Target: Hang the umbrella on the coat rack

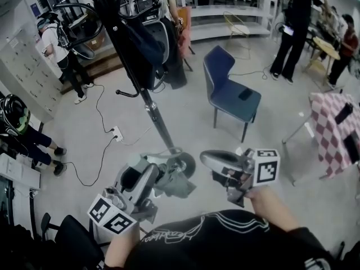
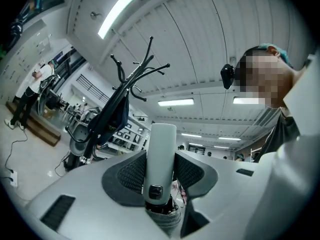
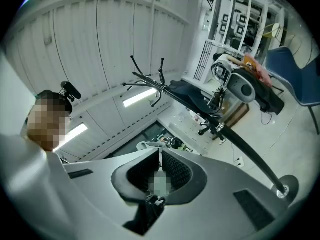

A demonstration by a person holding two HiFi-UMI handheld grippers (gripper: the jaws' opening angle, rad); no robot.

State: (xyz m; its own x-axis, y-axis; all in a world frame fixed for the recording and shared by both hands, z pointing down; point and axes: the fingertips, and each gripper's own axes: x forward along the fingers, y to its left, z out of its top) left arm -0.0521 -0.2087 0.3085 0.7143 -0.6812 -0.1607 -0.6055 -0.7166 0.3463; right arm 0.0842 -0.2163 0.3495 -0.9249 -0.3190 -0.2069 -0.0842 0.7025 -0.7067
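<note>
Not hung yet: left hand-held gripper [image 2: 161, 171] grasps umbrella [image 2: 163, 139] handle, right hand-held gripper [image 3: 160, 171] clenched shut; rack [image 1: 160, 127] ahead of both, hooks not reached

The coat rack [image 1: 151, 108] stands on the floor just beyond the left gripper [image 1: 163, 179], whose fingers [image 2: 131, 173] flank the umbrella handle [image 2: 162, 154], with a power strip [image 1: 117, 134] left, a chair [image 1: 230, 94] right and a desk [image 1: 329, 129] far right.

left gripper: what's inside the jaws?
A white umbrella handle stands upright there, clamped on both sides by the pads of the left gripper. The handle's base and the rest of the umbrella are covered by the gripper's body.
</note>
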